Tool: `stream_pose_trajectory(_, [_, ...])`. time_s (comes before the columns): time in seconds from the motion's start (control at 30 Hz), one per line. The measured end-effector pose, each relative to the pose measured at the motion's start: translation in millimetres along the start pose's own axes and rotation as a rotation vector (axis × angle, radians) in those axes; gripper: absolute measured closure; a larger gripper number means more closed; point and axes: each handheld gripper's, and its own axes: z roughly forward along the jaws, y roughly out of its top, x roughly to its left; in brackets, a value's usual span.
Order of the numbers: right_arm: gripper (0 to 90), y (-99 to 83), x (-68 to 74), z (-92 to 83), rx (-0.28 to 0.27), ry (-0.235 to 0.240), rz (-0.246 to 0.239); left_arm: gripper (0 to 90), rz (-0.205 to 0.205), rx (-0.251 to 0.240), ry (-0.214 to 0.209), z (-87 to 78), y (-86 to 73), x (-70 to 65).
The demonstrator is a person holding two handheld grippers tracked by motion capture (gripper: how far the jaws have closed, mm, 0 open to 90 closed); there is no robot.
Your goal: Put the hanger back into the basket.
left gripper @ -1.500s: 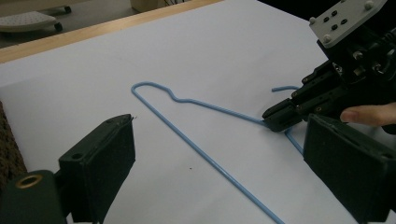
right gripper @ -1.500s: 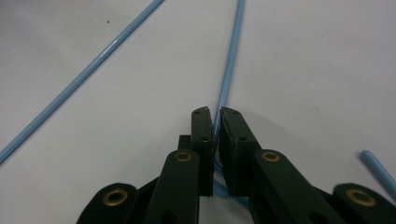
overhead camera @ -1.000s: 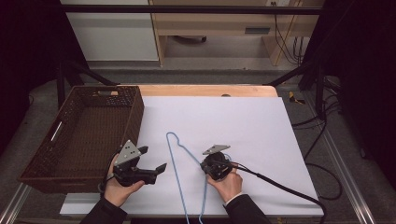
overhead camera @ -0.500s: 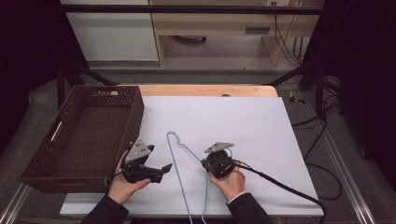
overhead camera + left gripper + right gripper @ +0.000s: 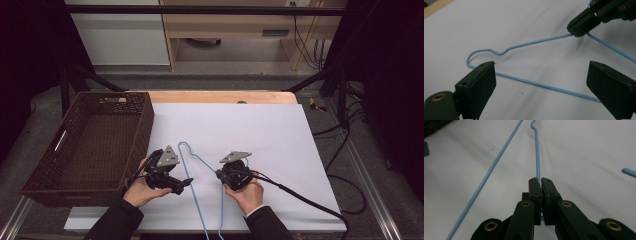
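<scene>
A light blue wire hanger (image 5: 196,165) lies flat on the white tabletop (image 5: 280,140), reaching from mid-table to the near edge. My right gripper (image 5: 218,174) is shut on one of its slanted wires; in the right gripper view that hanger wire (image 5: 537,157) runs straight out from between the closed jaws of the right gripper (image 5: 540,180). My left gripper (image 5: 188,181) stands open just left of the hanger. In the left gripper view the hanger (image 5: 529,45) lies between and beyond the spread jaws of the left gripper (image 5: 541,75), and the right gripper (image 5: 581,23) pinches the wire at upper right.
A dark brown wicker basket (image 5: 90,145) stands at the table's left, close to my left hand. A black cable (image 5: 300,195) trails right from the right gripper. A wooden strip (image 5: 220,96) borders the table's far edge.
My left gripper has moved right, toward the hanger's left wire. The right gripper has stayed clamped on the hanger in nearly the same place.
</scene>
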Motion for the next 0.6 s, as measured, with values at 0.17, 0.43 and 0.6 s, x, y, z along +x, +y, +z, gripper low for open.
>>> stream_pose_trajectory(0.17, [87.7,0.3,-0.1,-0.4,-0.001,0.004,0.001,9.0,0.035,0.042,-0.021,13.2,2.0,-0.2])
stream_pose_trajectory(0.43, [87.7,0.3,-0.3,-0.5,-0.001,0.005,0.001,11.9,0.096,0.073,-0.030,28.4,10.3,-1.0])
stream_pose_trajectory(0.6, [87.7,0.8,-0.2,-1.8,-0.002,0.009,0.004,14.5,0.144,0.092,-0.021,38.6,16.9,-1.0])
